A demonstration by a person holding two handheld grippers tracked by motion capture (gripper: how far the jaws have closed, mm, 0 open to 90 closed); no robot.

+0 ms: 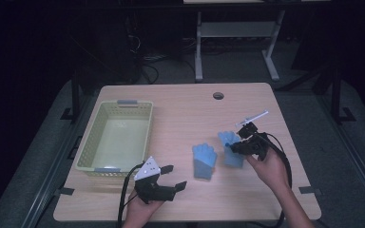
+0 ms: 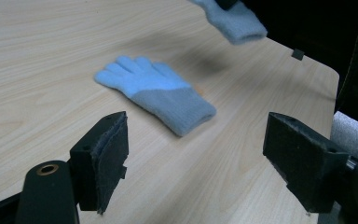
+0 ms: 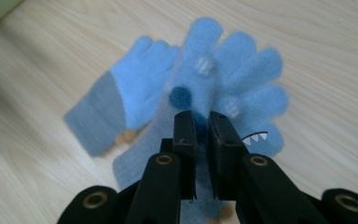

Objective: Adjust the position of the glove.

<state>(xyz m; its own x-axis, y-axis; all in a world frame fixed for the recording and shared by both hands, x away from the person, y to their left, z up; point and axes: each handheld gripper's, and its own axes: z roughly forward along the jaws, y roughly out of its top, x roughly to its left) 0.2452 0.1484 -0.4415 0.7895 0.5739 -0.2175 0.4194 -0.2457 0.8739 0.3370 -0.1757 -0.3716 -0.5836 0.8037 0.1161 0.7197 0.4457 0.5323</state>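
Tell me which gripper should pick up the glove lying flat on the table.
Left. The left gripper is open and empty, aimed at the flat glove. The right gripper is shut on the other glove.

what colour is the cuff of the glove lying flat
Grey-blue cuff on the light blue knitted glove, clearest in the left gripper view.

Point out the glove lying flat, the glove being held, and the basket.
flat glove point(image 2: 156, 93): left gripper view, on its palm.
held glove point(image 3: 235, 70): right gripper view, on its spread fingers.
basket point(image 1: 86, 137): high view, on its left wall.
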